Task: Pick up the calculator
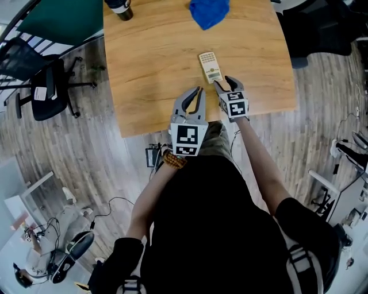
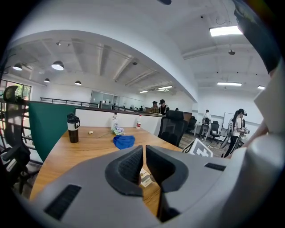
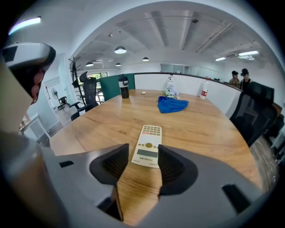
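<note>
A cream calculator (image 1: 210, 66) lies flat on the wooden table (image 1: 155, 63), display end toward me. In the right gripper view the calculator (image 3: 148, 145) sits just beyond the jaws, its near end level with the fingertips. My right gripper (image 1: 223, 84) (image 3: 143, 159) is open, tilted down at it, with only bare wood between the pads. My left gripper (image 1: 194, 96) (image 2: 143, 165) hovers shut and empty over the table's near edge, left of the right one; a sliver of the calculator (image 2: 145, 178) shows below its jaws.
A blue cloth (image 1: 209, 11) (image 3: 172, 104) lies beyond the calculator. A dark tumbler (image 1: 120, 8) (image 2: 72, 128) stands at the far left corner. Bottles (image 3: 205, 89) stand at the far edge. Office chairs (image 1: 46, 89) stand left of the table.
</note>
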`<state>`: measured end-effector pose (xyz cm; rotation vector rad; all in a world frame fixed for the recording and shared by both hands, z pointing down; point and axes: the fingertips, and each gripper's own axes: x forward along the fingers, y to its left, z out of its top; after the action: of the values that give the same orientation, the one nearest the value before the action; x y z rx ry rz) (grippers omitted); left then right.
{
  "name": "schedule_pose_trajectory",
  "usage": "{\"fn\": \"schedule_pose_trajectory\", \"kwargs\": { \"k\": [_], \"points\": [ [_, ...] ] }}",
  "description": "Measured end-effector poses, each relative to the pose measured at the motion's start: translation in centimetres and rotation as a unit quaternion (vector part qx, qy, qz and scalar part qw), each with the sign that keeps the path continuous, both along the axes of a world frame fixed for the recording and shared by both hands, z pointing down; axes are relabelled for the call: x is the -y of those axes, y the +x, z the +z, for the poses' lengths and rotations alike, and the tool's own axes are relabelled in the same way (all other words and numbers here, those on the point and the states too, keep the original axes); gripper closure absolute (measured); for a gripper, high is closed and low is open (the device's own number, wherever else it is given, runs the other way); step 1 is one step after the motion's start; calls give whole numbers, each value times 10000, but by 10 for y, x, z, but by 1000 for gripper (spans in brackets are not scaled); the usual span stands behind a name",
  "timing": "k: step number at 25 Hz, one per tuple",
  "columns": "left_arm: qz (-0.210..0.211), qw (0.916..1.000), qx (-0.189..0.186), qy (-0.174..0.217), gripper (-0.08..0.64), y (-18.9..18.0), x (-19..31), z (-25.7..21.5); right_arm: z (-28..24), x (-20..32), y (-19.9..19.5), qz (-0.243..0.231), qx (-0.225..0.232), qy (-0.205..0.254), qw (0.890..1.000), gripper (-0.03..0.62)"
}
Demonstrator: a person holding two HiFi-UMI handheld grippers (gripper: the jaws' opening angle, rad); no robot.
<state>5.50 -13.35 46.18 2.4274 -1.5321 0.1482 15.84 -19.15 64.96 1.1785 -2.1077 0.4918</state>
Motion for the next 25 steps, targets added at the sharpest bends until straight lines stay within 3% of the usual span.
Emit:
{"fn": "schedule_pose_trajectory", "kwargs": {
  "k": [7,14,22,25],
  "points": [
    [-110,9999,-4,-82,520,-5,0,7,38,5,-4,-155,13,-426,9990,263],
    [-270,9995,43,-157,520,-16,3,14,70,17,-8,56,-63,-736,9972,110],
    [-349,9991,72,-208,520,-15,5,20,86,26,-2,413,-82,-1124,9928,111],
    [-335,9992,21,-223,520,-6,7,23,91,29,13,402,-333,-1114,9924,165]
  ]
}}
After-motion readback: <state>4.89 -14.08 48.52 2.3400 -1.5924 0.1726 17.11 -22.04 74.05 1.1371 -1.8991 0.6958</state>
